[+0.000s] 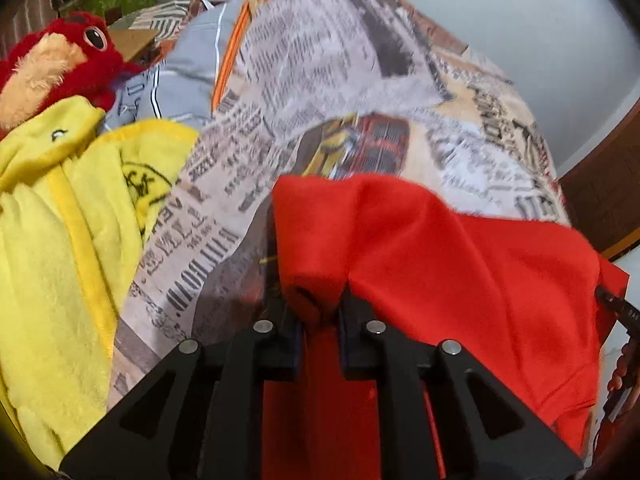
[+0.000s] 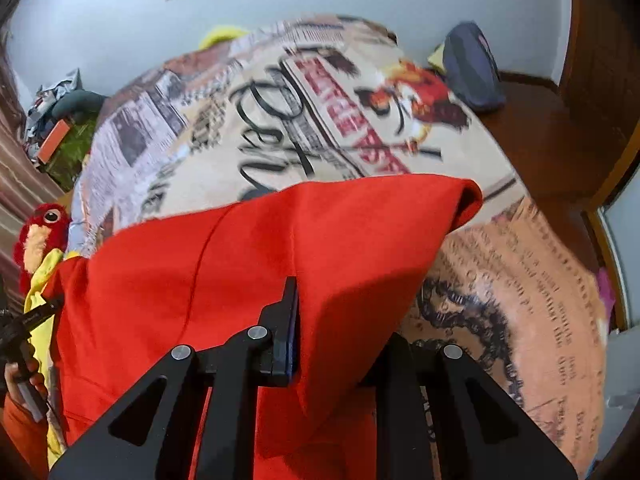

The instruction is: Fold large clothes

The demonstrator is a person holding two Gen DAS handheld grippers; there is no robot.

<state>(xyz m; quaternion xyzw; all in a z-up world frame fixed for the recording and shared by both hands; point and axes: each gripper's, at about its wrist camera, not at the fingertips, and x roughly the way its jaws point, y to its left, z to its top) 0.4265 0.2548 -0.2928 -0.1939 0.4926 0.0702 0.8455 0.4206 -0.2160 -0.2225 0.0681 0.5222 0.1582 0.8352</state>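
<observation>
A large red garment [image 1: 460, 264] hangs stretched between my two grippers above a bed with a newspaper-print cover [image 1: 320, 80]. My left gripper [image 1: 318, 304] is shut on a bunched edge of the red garment. In the right wrist view the red garment [image 2: 260, 248] drapes over my right gripper [image 2: 320, 320], which is shut on its fabric; the right finger is hidden under the cloth. The garment's far corner [image 2: 468, 196] droops toward the bed cover [image 2: 280, 120]. The other gripper shows at the left edge [image 2: 24, 320].
A yellow fleece garment [image 1: 60, 220] and a red plush toy [image 1: 56, 60] lie at the bed's left. A grey-blue cloth [image 1: 188, 68] sits behind them. A dark blue item [image 2: 472, 68] lies at the far right of the bed, next to brown wooden furniture [image 2: 580, 80].
</observation>
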